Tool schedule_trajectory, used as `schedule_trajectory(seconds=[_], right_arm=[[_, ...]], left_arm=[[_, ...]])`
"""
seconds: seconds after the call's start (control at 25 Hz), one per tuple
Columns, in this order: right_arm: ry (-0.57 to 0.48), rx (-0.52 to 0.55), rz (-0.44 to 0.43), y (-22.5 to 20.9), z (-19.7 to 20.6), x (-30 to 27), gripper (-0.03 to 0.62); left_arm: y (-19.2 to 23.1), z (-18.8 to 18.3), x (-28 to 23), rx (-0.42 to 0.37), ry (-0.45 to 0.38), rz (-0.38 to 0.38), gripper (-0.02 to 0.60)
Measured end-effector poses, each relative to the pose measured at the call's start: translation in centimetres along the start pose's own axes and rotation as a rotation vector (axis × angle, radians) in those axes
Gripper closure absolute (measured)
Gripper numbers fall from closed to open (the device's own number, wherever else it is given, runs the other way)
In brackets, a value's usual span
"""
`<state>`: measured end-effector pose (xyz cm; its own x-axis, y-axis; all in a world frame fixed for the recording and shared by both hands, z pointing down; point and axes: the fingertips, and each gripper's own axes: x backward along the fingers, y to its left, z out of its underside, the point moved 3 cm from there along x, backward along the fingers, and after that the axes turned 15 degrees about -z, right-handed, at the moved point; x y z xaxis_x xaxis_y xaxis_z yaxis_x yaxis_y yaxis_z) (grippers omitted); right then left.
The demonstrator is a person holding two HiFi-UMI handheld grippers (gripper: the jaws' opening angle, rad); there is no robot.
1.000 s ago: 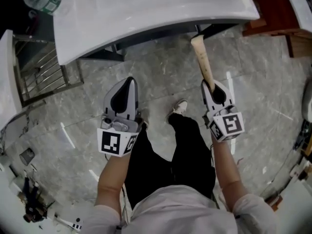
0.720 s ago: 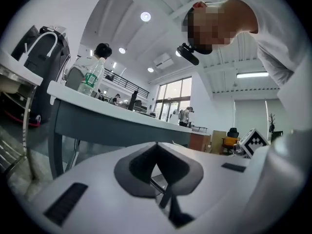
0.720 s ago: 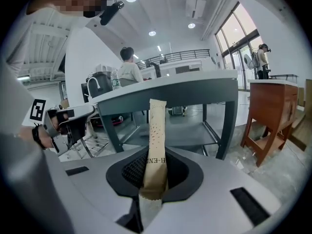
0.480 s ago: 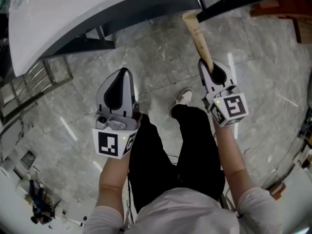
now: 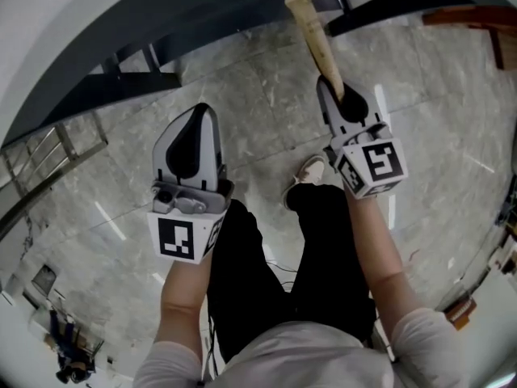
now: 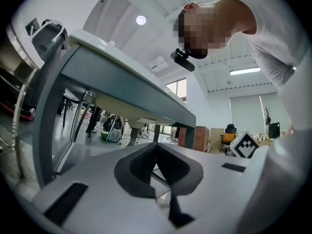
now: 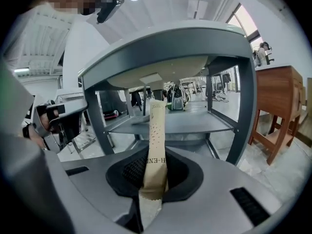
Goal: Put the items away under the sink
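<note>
Packet bound for storage: my right gripper [image 5: 329,83] is clamped on the lower end of a long tan paper packet [image 7: 156,130] (its print is only partly readable), and the rest of the packet stands up and forward out of the jaws. It points toward the grey shelf [image 7: 195,123] that sits under the white sink [image 7: 165,35]. The packet is not on the shelf yet; it hangs in the air in front of the sink's dark frame [image 7: 246,106], above the marbled floor [image 5: 266,111]. My left gripper [image 5: 196,115] rides alongside, well apart from the packet, with its jaws pressed together and nothing between them. As I judge it, the step in hand is the reach under the basin. To do that well, I should drop the right gripper low enough for the packet's raised tip to pass beneath the front edge of the sink. I should then go in between the frame's uprights, tip first, and tilt the packet down until its length lies on a bare part of the shelf. Held by one end only, the paper may sag or buckle, so a steady squeeze seems wise, releasing only once the shelf carries the weight. The left gripper is best kept back from the frame.
</note>
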<state>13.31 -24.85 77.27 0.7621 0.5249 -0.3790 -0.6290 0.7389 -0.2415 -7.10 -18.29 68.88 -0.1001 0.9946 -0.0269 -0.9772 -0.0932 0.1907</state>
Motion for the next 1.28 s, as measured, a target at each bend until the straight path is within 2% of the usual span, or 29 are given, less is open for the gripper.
schedule_trajectory(seconds=[0.32, 0.6, 0.88, 1.04, 1.12, 1.16, 1.28], right_arm=[[-0.046, 0.030, 0.031, -1.1, 0.3, -2.4, 0.523], [-0.047, 0.031, 0.022, -1.4, 0.5, -3.8, 0.523], [-0.019, 0.019, 0.015, -2.2, 0.2, -6.5, 0.523], [-0.015, -0.021, 0.011, -5.1, -2.8, -10.4, 0.517], [-0.087, -0.045, 0.032, -7.2, -5.7, -12.0, 0.450], [-0.114, -0.044, 0.045, -7.6, -6.5, -12.2, 0.439], [-0.112, -0.005, 0.079, -7.5, -6.3, -11.8, 0.439]], left_arm=[[0.0, 2.6, -5.1, -0.030, -0.055, 0.017, 0.578], [0.1, 3.9, -5.2, -0.013, -0.034, 0.023, 0.578], [1.0, 4.6, -6.1, 0.000, -0.031, -0.005, 0.578], [1.2, 4.1, -6.2, -0.010, -0.035, -0.006, 0.578], [1.5, 3.9, -6.0, -0.017, -0.031, -0.015, 0.578], [1.5, 3.9, -5.6, -0.014, -0.022, -0.017, 0.578], [1.4, 4.7, -4.3, 0.001, 0.016, -0.014, 0.578]])
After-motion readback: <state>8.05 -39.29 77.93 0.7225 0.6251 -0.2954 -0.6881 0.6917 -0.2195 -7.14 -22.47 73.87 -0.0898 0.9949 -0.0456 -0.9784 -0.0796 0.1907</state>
